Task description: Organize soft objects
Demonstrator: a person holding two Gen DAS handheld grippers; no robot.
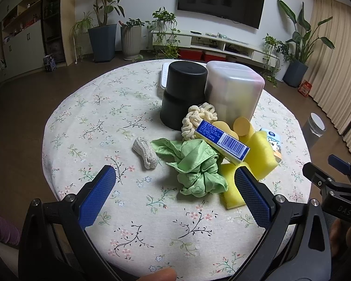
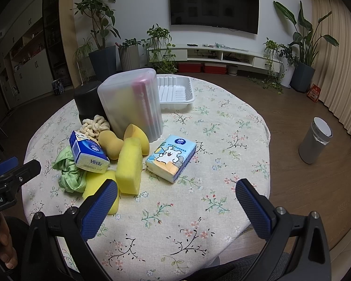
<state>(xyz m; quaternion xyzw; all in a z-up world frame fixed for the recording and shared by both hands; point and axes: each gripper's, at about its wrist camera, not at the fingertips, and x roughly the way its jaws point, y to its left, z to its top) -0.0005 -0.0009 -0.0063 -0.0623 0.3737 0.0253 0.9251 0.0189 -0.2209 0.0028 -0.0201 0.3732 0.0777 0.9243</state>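
Left gripper (image 1: pixel 175 182) released, empty; right gripper (image 2: pixel 176 193) released, empty; green cloth (image 1: pixel 194 166) just left of yellow sponge (image 1: pixel 262 154); bear tissue pack (image 2: pixel 172 158) right of sponge.

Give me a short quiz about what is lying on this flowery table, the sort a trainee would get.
1. True or false: the blue Vinda tissue pack rests on top of other items in the pile.
2. Which item lies alone, touching no other? A) green fabric scrunchie B) grey knitted peanut-shaped piece C) cream chenille scrunchie
3. Fill in: the white ridged plastic tray holds ____.

Key:
1. True: it sits on the green scrunchie and a yellow sponge block.
2. B.
3. Nothing.

Both the left gripper and the right gripper hover with fingers wide apart, holding nothing.
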